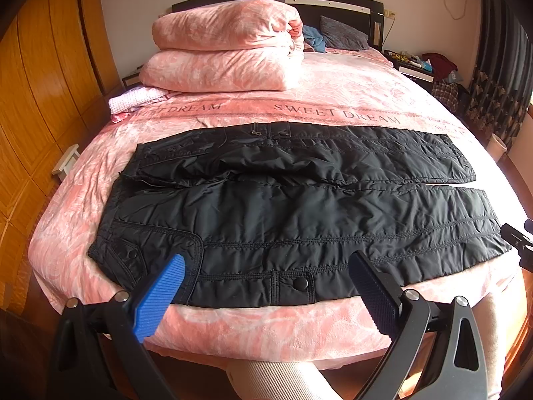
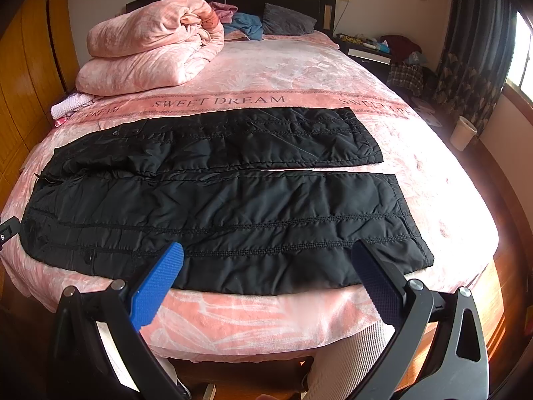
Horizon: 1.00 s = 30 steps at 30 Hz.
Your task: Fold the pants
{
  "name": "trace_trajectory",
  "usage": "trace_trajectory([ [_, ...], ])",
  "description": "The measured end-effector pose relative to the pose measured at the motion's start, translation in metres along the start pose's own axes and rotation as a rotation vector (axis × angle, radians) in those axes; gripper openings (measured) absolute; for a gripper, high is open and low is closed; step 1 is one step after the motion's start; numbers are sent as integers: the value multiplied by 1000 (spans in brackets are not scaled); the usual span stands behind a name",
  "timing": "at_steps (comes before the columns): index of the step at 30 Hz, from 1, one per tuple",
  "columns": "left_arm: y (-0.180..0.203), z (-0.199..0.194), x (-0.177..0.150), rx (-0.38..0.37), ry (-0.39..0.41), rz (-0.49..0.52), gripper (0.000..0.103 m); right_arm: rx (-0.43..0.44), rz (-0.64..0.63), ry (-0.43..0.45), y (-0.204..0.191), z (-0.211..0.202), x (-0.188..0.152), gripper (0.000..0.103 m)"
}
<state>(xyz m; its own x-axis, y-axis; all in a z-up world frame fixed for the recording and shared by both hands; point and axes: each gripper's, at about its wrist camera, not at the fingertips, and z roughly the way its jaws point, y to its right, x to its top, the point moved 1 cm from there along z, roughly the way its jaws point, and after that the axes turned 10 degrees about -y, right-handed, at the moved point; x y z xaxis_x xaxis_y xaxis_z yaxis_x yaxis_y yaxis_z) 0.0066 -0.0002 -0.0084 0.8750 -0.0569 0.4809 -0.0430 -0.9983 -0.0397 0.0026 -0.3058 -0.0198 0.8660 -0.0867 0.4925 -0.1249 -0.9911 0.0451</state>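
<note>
Left gripper [image 1: 266,266] and right gripper [image 2: 268,256] hover with fingers spread wide, holding nothing, above the near edge of black padded pants [image 1: 299,206]. The pants lie flat, both legs side by side, across a pink bed [image 1: 333,86], well short of a folded quilt [image 1: 226,46] near the headboard.

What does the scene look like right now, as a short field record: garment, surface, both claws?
garment: black quilted padded pants, spread flat, unfolded, legs side by side
waist end: toward the left claw's side
surface: pink bed cover printed SWEET DREAM
left claw: open, over near edge by the waist, holding nothing
right claw: open, over near edge of the near leg, holding nothing
</note>
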Motion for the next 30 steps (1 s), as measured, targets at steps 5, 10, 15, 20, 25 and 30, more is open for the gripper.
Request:
trace_trajectory([
  [5,0,0,0,1,1,1,99,2,1,-1,1,0,1,101],
  [10,0,0,0,2,1,1,99,2,1,-1,0,0,0,101],
  [15,0,0,0,2,1,2,99,3,0,-2,1,0,0,101],
  [20,0,0,0,1,1,1,99,3,1,-3,0,0,0,101],
  [25,0,0,0,3,2,4,99,4,0,-2,1,0,0,101],
  [30,-5,1,1,2,3,5,99,4,-2,-5,0,1,2,101],
])
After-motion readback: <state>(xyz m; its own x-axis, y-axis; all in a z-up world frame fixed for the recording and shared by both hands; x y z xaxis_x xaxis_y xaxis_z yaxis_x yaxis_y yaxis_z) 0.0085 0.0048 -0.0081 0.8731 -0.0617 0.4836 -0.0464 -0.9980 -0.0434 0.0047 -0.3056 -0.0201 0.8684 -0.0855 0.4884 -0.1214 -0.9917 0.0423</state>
